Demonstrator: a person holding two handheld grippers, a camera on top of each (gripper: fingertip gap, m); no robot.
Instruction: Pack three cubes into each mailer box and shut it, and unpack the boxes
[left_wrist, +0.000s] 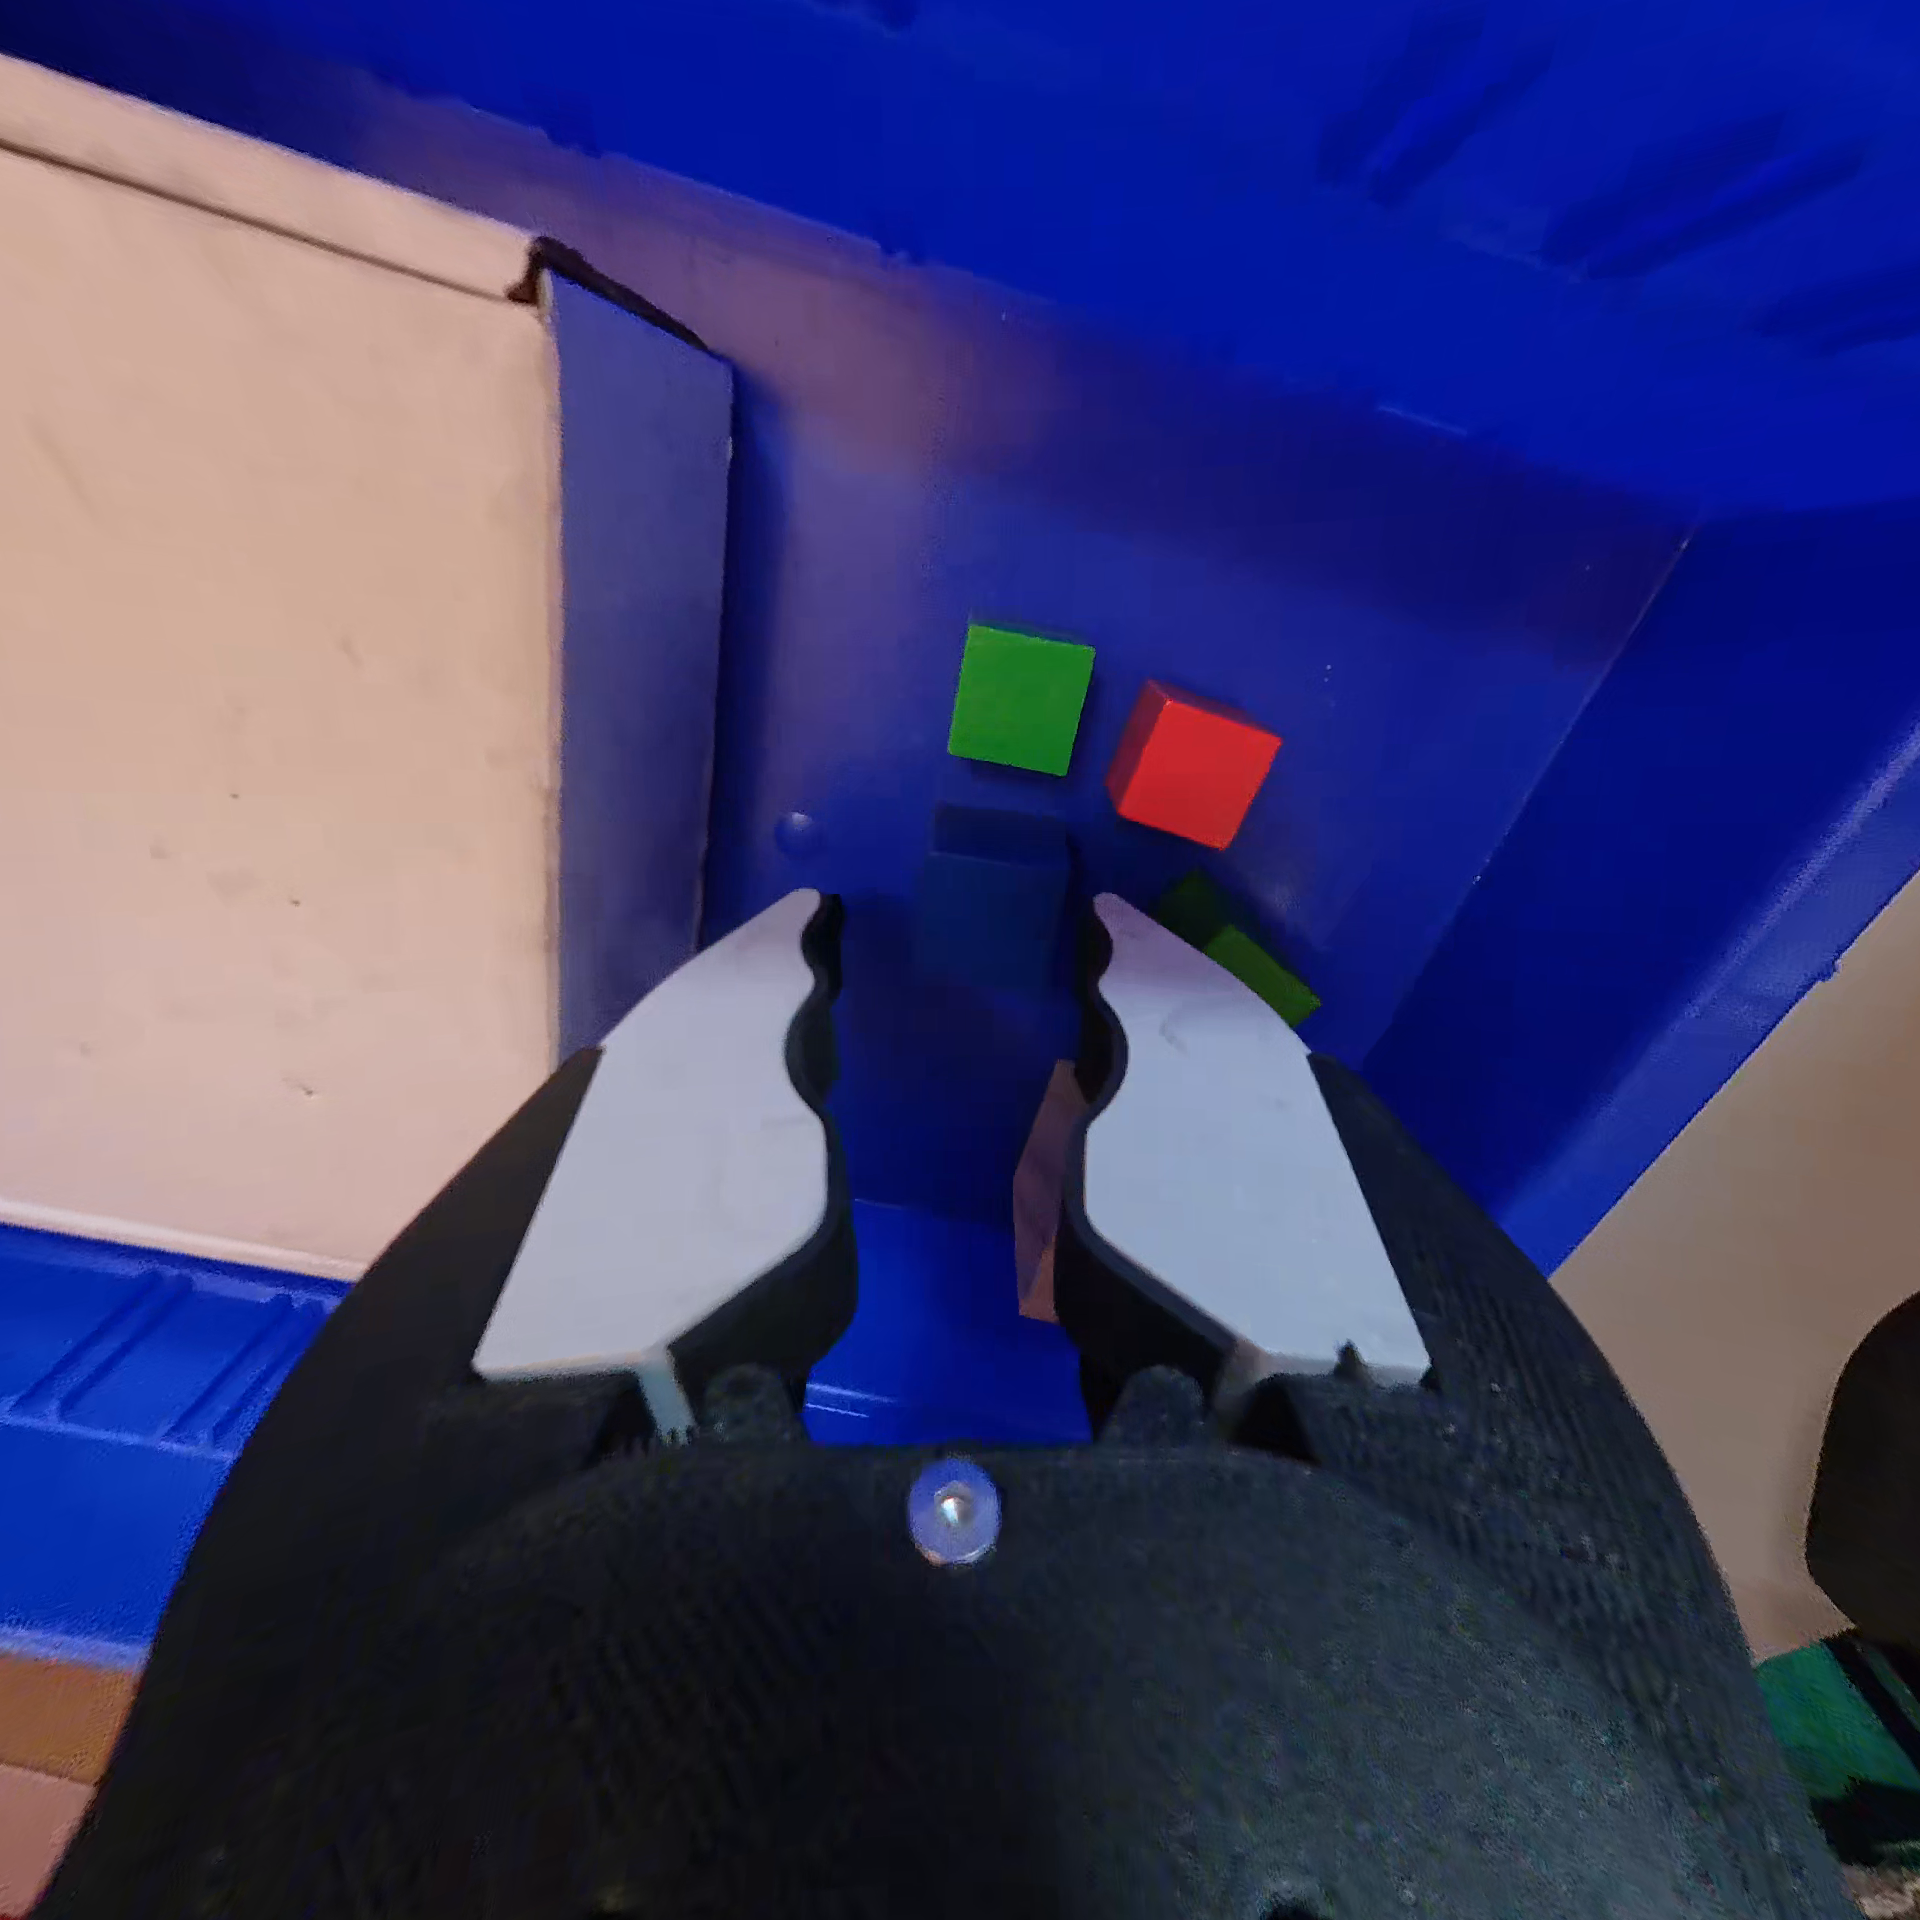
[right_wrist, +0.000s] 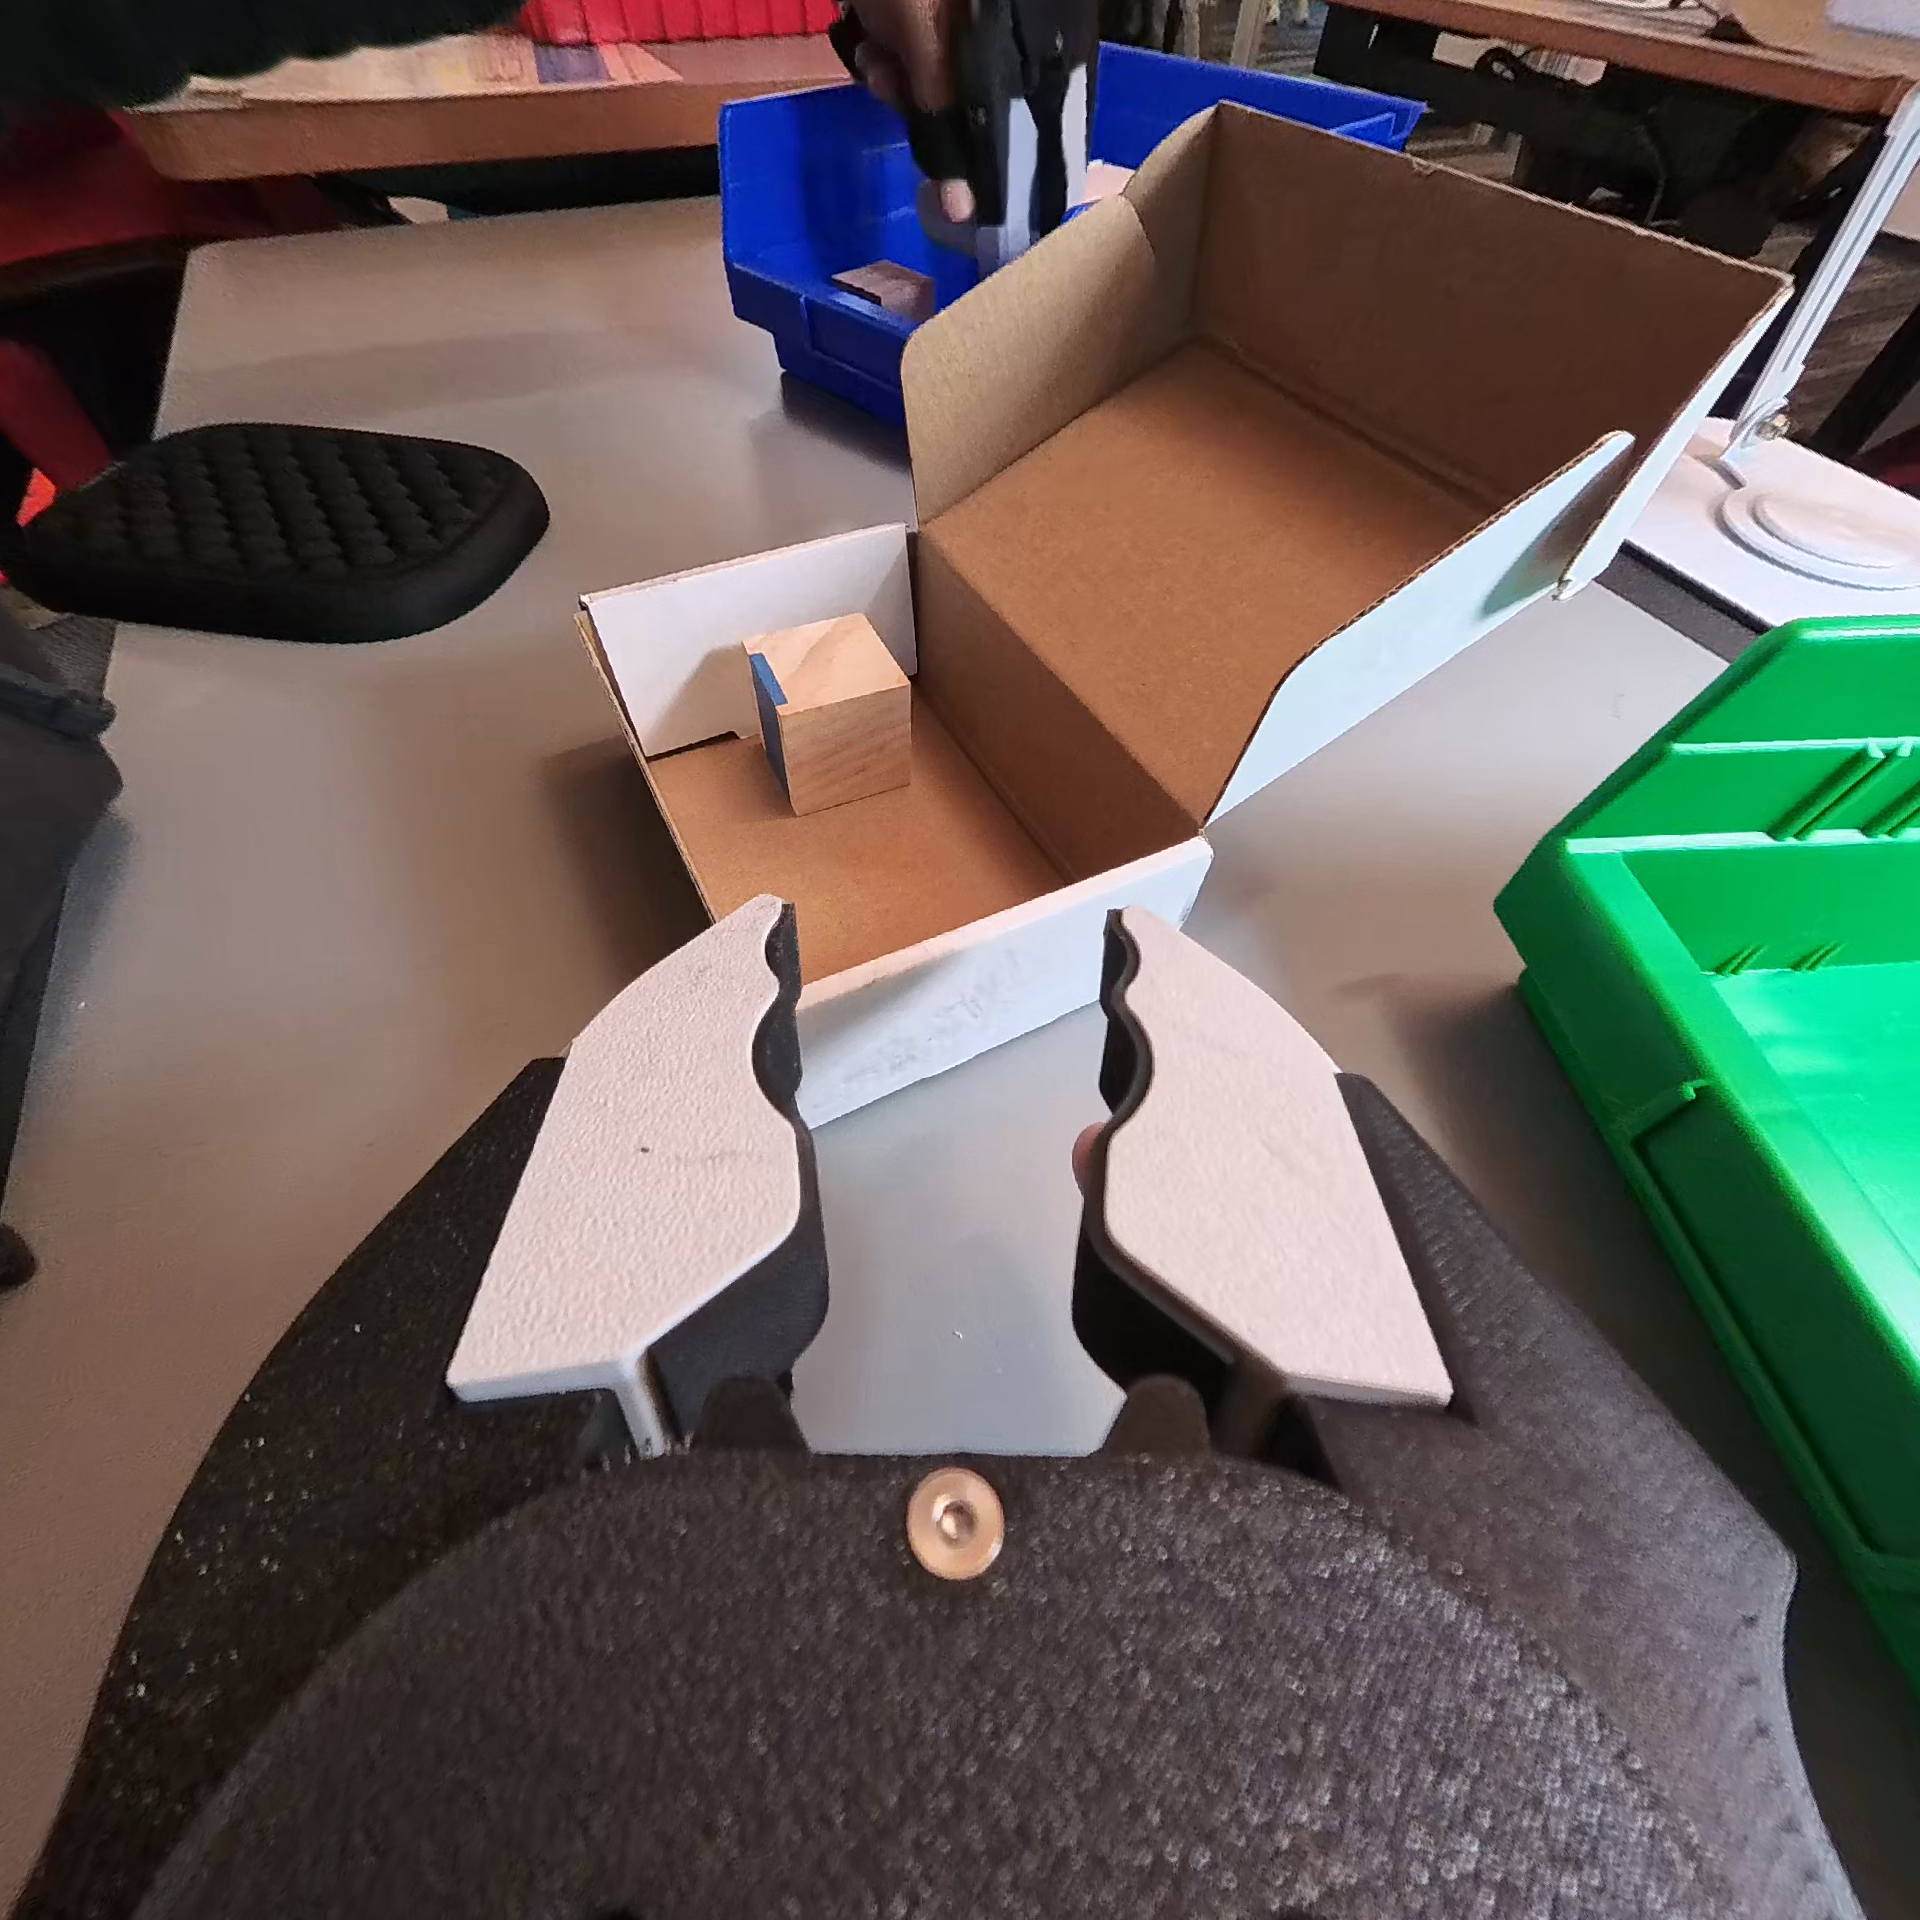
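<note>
The left tool (left_wrist: 956, 914) reaches down into a blue bin (left_wrist: 1351, 312), its two pale fingers spread apart with nothing clamped between them. Just ahead of the tips, on the bin floor, sits a dark blue cube (left_wrist: 992, 894), lying in line with the gap but not touched by either finger. Beyond it rest a bright green cube (left_wrist: 1020, 698) and, just beside that, a red cube (left_wrist: 1193, 764); a second green cube (left_wrist: 1252, 961) is partly hidden behind the right-hand finger. A large tan cardboard surface (left_wrist: 270, 675) fills the left side of this view, standing against the bin wall. In the right wrist view, the right tool (right_wrist: 951, 920) hovers above the grey bench (right_wrist: 364, 935), its fingers likewise parted and empty, just in front of the near white wall of an open mailer box (right_wrist: 1091, 665). The box's lid stands raised behind its brown interior. Inside, near the far left corner, sits one wooden cube (right_wrist: 836, 712) with a blue face turned to the left. Farther back stands the blue bin (right_wrist: 810, 208), with the left tool (right_wrist: 997, 166) dipping into it. A green bin (right_wrist: 1766, 1039) stands at the right, and a black padded seat (right_wrist: 270, 530) at the left.
</note>
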